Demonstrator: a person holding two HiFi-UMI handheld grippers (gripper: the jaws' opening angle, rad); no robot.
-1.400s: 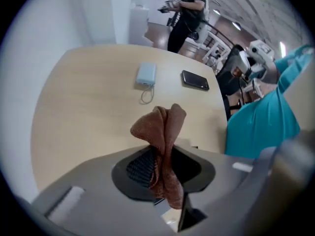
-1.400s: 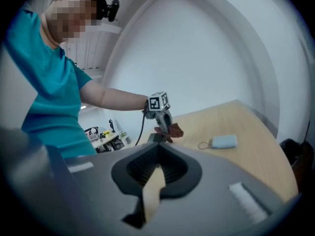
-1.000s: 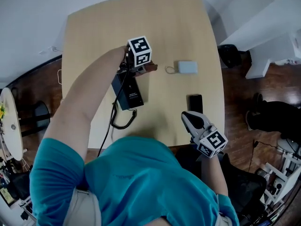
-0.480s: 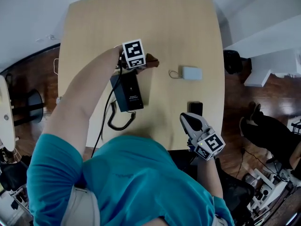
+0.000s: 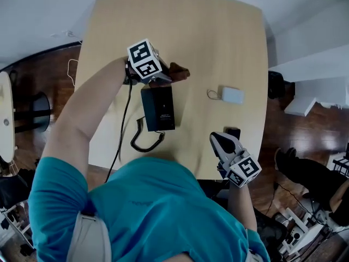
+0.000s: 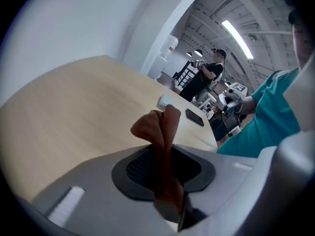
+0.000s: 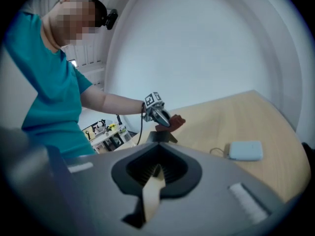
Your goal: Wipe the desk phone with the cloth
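Observation:
The black desk phone lies on the wooden table, its coiled cord trailing toward the near edge. My left gripper hovers at the phone's far end, shut on a brown cloth. In the left gripper view the cloth stands bunched up between the jaws. My right gripper is shut and holds nothing, near the table's front edge right of the phone. The right gripper view shows the left gripper and the cloth from across the table.
A small white device with a short cord lies right of the phone. A black smartphone lies by the right gripper, partly hidden. The person's arm and teal shirt cover the near table edge. Wood floor surrounds the table.
The head camera has swung, so everything sits lower and further right in view. The left gripper has turned a little, staying over the phone's far end with the cloth. The right gripper has barely moved.

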